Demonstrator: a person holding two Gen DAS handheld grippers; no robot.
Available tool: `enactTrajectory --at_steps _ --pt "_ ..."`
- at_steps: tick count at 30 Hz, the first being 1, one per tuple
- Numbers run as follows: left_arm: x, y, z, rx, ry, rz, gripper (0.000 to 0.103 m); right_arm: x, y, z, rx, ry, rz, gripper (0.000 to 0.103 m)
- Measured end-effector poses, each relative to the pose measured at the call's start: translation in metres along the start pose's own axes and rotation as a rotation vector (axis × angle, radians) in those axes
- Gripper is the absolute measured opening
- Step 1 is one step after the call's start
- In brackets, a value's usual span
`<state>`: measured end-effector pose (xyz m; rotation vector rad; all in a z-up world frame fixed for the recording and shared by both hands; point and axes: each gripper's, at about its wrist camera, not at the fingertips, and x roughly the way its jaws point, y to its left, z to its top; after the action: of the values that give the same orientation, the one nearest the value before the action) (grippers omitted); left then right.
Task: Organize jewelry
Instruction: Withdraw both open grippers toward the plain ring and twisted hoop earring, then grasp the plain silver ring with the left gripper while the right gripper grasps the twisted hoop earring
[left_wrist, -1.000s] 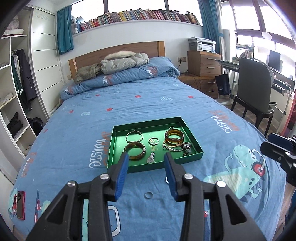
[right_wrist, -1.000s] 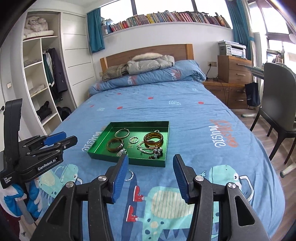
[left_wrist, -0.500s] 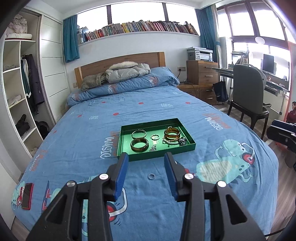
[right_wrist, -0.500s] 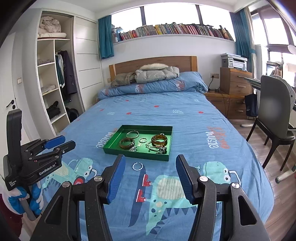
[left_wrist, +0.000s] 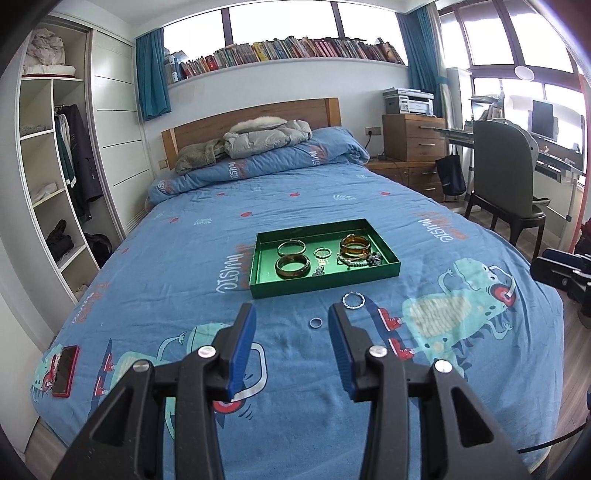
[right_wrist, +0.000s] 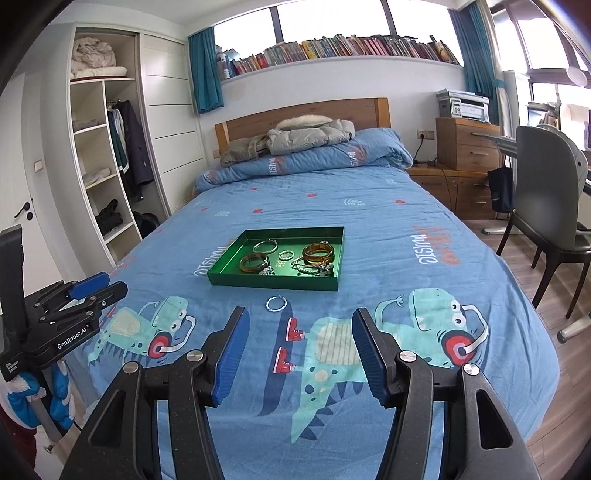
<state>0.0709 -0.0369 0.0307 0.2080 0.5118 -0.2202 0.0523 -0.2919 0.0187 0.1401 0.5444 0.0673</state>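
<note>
A green tray (left_wrist: 384, 275) sits mid-bed holding several bangles, a small ring and a bead chain; it also shows in the right wrist view (right_wrist: 280, 283). A twisted silver bracelet (left_wrist: 353, 299) lies on the blue bedspread just in front of the tray, also seen in the right wrist view (right_wrist: 276, 304). A small silver ring (left_wrist: 316, 323) lies nearer me. My left gripper (left_wrist: 291, 325) is open and empty, well back from the ring. My right gripper (right_wrist: 299, 328) is open and empty, behind the bracelet.
A red phone (left_wrist: 64, 370) lies at the bed's near left corner. A jacket and pillow (left_wrist: 266, 138) are at the headboard. A wardrobe (left_wrist: 55, 192) stands left; a chair (left_wrist: 506, 188) and dresser (left_wrist: 413, 138) stand right. The left gripper's body shows in the right wrist view (right_wrist: 62, 325).
Both grippers have pulled back and up from the tray, so tray and loose jewelry look smaller and farther. The jewelry has not moved. Both jaws stay open.
</note>
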Motion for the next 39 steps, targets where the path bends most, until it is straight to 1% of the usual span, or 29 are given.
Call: enactTrajectory --at_steps 3,7,10,14,18,22,26,31,37,38,39 --pt "0.006 0.001 -0.003 0.004 0.019 0.002 0.039 0.008 0.0 -0.004 0.005 0.016 0.005 0.057" --pt "0.024 0.01 -0.009 -0.013 0.074 -0.028 0.039 0.023 0.003 -0.007 0.0 0.043 0.014 0.057" --pt "0.047 0.022 -0.02 -0.051 0.132 -0.071 0.039 0.041 0.006 -0.012 -0.013 0.079 0.021 0.057" --pt "0.085 0.035 -0.038 -0.09 0.224 -0.128 0.039 0.074 0.006 -0.018 -0.012 0.14 0.029 0.057" --pt "0.118 0.036 -0.048 -0.104 0.286 -0.208 0.039 0.111 0.008 -0.023 -0.009 0.2 0.047 0.057" --pt "0.151 0.024 -0.049 -0.075 0.311 -0.267 0.039 0.149 0.014 -0.024 -0.024 0.249 0.067 0.057" --pt "0.189 0.011 -0.048 -0.05 0.334 -0.298 0.039 0.187 0.018 -0.022 -0.047 0.29 0.083 0.057" --pt "0.232 0.002 -0.049 -0.013 0.367 -0.293 0.038 0.23 0.02 -0.022 -0.081 0.342 0.103 0.057" --pt "0.262 -0.004 -0.051 0.035 0.375 -0.307 0.038 0.271 0.022 -0.025 -0.139 0.395 0.122 0.057" --pt "0.264 -0.004 -0.051 0.043 0.367 -0.308 0.037 0.276 0.023 -0.025 -0.148 0.401 0.122 0.057" --pt "0.265 -0.005 -0.051 0.049 0.36 -0.307 0.033 0.281 0.023 -0.026 -0.157 0.407 0.123 0.057"
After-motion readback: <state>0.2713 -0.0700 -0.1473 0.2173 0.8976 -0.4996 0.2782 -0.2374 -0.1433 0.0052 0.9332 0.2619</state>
